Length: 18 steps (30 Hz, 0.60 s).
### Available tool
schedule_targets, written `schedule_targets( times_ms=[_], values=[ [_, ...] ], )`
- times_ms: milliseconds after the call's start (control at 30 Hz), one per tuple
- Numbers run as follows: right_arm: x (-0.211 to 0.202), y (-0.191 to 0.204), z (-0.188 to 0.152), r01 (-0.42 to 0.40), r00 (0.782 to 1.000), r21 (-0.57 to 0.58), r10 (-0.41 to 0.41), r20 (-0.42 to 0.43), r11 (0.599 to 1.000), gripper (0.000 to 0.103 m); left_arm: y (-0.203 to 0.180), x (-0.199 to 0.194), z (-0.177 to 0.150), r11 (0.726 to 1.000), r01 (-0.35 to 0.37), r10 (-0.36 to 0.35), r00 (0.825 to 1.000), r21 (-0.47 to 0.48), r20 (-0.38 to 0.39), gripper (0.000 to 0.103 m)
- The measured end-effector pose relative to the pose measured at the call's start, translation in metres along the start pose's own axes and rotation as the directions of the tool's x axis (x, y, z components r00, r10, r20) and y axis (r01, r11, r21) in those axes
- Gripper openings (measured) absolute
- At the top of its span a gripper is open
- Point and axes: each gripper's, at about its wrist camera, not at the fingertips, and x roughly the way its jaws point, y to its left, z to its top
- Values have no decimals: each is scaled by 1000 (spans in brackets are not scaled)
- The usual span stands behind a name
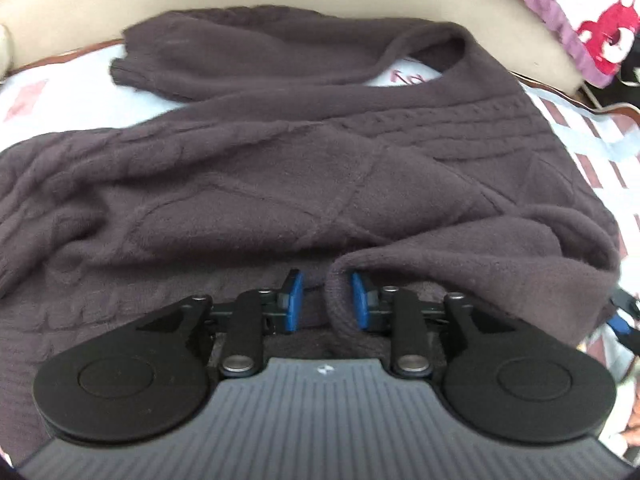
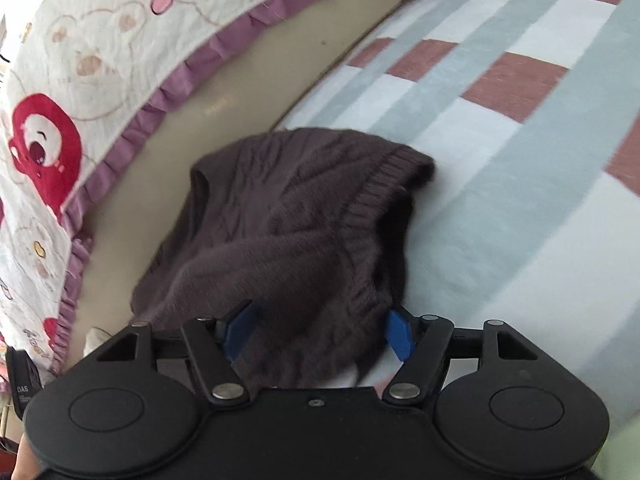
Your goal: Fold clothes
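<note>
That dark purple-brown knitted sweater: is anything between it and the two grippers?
Nothing visible. The dark purple-brown knitted sweater already lies between the fingers of the left gripper and the right gripper.

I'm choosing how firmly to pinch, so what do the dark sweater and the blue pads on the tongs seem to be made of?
Sweater: apparently a soft knit, perhaps wool or acrylic; matte and fuzzy, with raised cable patterns and a ribbed edge. Pads: seemingly smooth blue rubber or plastic; which one is unclear.

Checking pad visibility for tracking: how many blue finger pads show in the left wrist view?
2. One blue pad left of the gap, one blue pad right of it, with a sweater fold between them.
</note>
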Motion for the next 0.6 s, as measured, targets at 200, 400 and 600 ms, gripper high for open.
schedule_targets(
  times_ms=[200,400,600],
  values=[
    [-58,16,43,12,972,-94,11,235,995,11,-25,-40,14,981,173,-178,982,84,60,8],
    [-120,76,73,248,885,-377,-51,463,892,9,-48,-71,24,942,289,-308,947,172,92,11],
    [-29,50,59,545,838,-428,-453,304,721,10,-57,-28,6,971,14,-22,999,239,29,21]
  ],
)
